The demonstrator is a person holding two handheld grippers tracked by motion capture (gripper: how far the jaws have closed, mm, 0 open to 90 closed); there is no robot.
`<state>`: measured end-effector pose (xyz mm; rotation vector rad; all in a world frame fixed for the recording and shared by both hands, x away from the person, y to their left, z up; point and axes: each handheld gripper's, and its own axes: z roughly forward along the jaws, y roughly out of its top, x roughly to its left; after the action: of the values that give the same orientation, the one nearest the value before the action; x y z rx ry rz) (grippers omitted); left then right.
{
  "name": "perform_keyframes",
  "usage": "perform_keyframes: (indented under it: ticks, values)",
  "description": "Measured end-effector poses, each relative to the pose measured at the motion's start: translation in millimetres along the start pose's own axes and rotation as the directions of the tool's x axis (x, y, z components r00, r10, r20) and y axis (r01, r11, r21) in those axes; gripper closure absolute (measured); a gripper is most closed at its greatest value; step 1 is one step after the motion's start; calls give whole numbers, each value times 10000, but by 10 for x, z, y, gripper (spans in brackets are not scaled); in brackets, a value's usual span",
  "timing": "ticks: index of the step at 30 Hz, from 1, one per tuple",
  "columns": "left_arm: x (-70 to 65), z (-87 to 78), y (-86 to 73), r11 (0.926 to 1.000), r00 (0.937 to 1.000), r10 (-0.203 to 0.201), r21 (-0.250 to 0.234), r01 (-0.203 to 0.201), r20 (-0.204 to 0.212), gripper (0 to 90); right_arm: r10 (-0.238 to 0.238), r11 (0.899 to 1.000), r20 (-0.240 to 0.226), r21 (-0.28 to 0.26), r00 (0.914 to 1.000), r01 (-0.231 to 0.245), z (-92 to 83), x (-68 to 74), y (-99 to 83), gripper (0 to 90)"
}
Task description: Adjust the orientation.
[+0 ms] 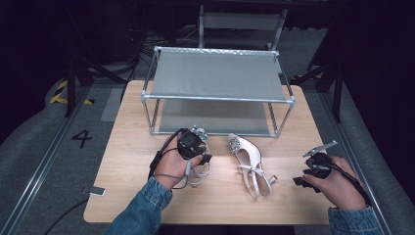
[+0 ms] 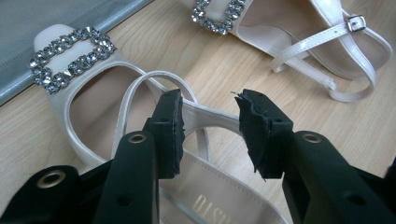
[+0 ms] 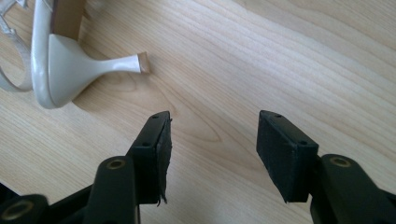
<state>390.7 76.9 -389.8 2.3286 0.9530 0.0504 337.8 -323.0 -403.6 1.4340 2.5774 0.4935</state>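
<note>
Left tool and right tool: matte black two-jaw bodies with brass-ringed screw holes and black foam pads, frayed at their edges. A grey three-cornered plate tops the right tool; black cables trail from both. Blue denim sleeves cover both forearms.

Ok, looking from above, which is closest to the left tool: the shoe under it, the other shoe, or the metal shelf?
1. Shoe under the left tool: the near shoe, right beneath it.
2. Other shoe, to its right on the table.
3. Metal shelf, behind, at the table's far end; close to the other shoe's rank.
</note>
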Motion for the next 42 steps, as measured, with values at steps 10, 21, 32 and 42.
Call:
perform_keyframes:
  ticks: [10, 21, 32, 42]
  values:
    - [-7, 26, 50, 9986, 9990, -445, 270, 444, 10, 590, 225, 9997, 101, 74, 9997, -226, -24, -21, -120, 451]
    - [58, 353, 23, 9950, 9970, -577, 792, 617, -516, 583, 328, 9994, 118, 102, 9994, -330, -19, -32, -155, 446]
    - [69, 499, 86, 9976, 9922, -410, 514, 473, -1181, 651, 309, 9994, 35, 124, 9995, -309, 5, -37, -154, 438]
    - [94, 297, 76, 9967, 9824, 557, 687, -440, -1781, 857, 283, 9996, 62, 1, 9996, -283, 21, -53, -112, 437]
